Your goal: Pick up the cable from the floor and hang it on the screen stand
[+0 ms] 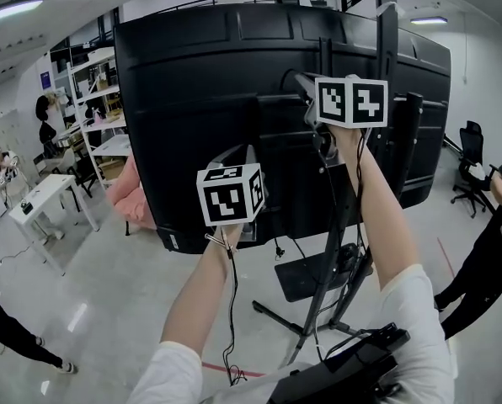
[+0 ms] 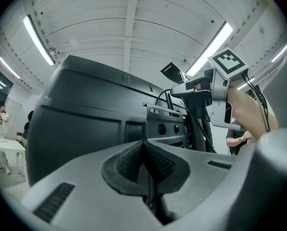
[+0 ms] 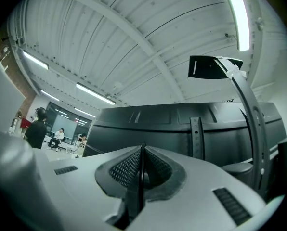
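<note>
Left gripper (image 2: 144, 150) and right gripper (image 3: 142, 153) held up mid-frame at the screen stand (image 1: 307, 278) — both sets of fingers pinched shut on the thin black cable (image 3: 140, 177).

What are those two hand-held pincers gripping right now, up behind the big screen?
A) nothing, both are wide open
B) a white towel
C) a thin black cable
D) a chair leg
C: in each gripper's own view, the left gripper and the right gripper have their jaws closed on a thin black cable.
</note>
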{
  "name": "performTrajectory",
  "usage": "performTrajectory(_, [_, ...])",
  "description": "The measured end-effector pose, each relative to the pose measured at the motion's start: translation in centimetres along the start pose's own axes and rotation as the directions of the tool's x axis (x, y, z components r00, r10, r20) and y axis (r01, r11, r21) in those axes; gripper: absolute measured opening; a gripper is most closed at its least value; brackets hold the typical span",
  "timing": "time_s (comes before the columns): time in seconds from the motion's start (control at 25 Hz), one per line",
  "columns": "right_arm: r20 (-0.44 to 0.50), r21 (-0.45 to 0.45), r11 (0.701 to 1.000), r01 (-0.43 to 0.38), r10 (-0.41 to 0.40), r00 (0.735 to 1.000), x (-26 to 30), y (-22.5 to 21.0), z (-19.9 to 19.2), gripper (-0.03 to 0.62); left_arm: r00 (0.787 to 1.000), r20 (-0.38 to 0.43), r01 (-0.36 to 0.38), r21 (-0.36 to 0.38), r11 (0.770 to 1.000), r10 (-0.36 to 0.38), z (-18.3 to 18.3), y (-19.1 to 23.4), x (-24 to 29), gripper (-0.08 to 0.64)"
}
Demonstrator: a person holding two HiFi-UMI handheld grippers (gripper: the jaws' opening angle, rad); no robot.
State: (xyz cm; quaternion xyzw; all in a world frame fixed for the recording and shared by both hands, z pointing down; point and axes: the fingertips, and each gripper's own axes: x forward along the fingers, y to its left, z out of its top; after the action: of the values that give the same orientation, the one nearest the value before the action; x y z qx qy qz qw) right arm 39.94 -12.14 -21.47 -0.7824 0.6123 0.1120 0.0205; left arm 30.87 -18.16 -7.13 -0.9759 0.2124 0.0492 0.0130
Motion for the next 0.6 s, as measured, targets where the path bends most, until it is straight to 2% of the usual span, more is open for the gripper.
performTrajectory(0.2, [0.021, 0.004, 0.999, 0.048, -0.048, 0.999, -1.5, -1.3, -0.4, 0.034, 0.999, -0.015, 0.037, -0.006, 0.999, -0.038, -1.1, -1.7, 0.6, 0.003])
performTrajectory(0.6, [0.072, 0.071, 0.997, 0.042, -0.047, 0.996, -3.5, -1.3, -3.6, 0.034, 0.995, -0.046, 0.084, -0.025, 0.996, -0.085, -3.8, -4.1, 0.6, 0.003])
